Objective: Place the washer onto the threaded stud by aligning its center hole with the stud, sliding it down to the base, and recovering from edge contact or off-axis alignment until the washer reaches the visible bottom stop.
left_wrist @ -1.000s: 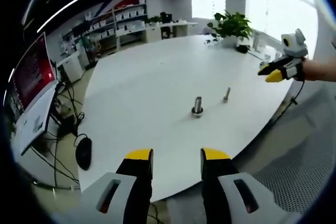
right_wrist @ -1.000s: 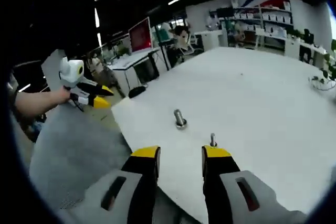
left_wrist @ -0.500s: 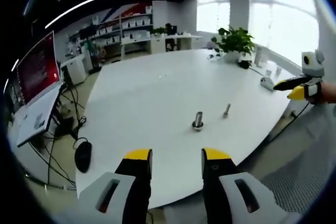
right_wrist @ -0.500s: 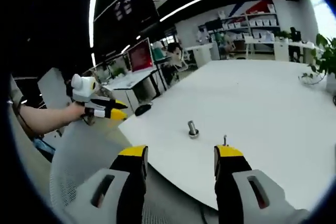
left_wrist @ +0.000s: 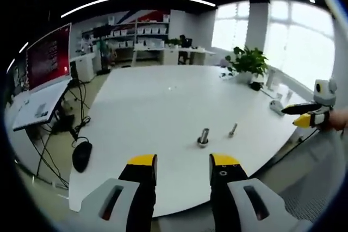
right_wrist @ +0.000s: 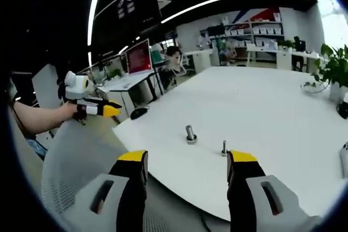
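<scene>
Both grippers hang off the near edge of the white table [left_wrist: 163,101], well apart from the work. The left gripper [left_wrist: 177,161] has its yellow-tipped jaws spread with nothing between them, and the right gripper [right_wrist: 186,158] likewise stands wide and empty; it also shows at the far right of the left gripper view, the left one at the far left of the right gripper view. Near that near edge stand two small metal pieces just beside each other: a thicker stud on a flared base [left_wrist: 203,137], also seen in the right gripper view [right_wrist: 190,134], and a thinner bolt-like piece [left_wrist: 232,130], again at [right_wrist: 223,148]. The washer cannot be told apart at this size (it may be the ring at the thicker piece's foot, or lie flat on the table unseen), so I judge the task barely begun. The risks from here: jaws closing on the wrong piece, a thin washer slipping or skidding on the smooth top when pinched, and a tilted approach catching the washer's edge on the threads and tipping the stud.
</scene>
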Available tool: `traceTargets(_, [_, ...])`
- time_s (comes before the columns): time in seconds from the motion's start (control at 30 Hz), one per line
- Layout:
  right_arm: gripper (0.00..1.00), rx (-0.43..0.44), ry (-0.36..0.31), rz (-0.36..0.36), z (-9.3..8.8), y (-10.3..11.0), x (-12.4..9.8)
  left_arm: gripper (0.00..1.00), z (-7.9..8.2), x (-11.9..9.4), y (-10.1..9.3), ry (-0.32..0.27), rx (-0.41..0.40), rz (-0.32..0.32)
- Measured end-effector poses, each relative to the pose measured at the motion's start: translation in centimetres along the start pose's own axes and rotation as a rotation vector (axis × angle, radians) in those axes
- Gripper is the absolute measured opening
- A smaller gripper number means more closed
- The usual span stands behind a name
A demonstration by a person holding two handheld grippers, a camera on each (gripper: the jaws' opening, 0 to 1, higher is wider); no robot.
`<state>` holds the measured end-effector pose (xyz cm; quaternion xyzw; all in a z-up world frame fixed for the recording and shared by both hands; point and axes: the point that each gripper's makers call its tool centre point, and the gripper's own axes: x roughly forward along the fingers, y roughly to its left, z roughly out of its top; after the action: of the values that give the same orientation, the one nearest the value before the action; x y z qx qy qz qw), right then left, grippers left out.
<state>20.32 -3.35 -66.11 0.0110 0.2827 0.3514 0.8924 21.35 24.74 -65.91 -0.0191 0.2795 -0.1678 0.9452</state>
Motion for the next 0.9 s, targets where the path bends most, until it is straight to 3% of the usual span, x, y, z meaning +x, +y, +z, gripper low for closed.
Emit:
traceTargets(0.13, [0.60,-0.088,0.001,-0.010,0.0,0.2,0.0,0.37,-0.3,0.2,-0.4,0.017,0.007,-0.014])
traceTargets(0.2, [0.60,-0.083,-0.007,-0.013,0.2,0.1,0.0,0.37,-0.3,0.3,-0.6,0.016,0.040,-0.018])
traceTargets(0.33, [0.56,-0.041,0.009,-0.015,-0.3,-0.2,-0.1,0.36,-0.4,0.3,-0.8,0.018,0.012,-0.035])
traceTargets(0.43, [0.52,-0.042,0.010,-0.002,-0.4,0.2,-0.2,0.35,-1.0,0.5,-1.2,0.052,0.043,-0.043])
traceTargets(0.5, [0.53,-0.045,0.012,-0.001,-0.5,0.1,-0.1,0.34,-1.2,0.6,-1.3,0.064,0.053,-0.051])
traceTargets(0.6, [0.63,-0.046,0.000,-0.038,-0.4,-0.5,-0.2,0.34,-1.2,0.7,-1.3,0.061,0.034,-0.060])
traceTargets(0.9, [0.57,-0.074,0.054,-0.020,-1.3,0.0,0.1,0.34,-1.2,0.5,-1.1,0.052,0.006,-0.056])
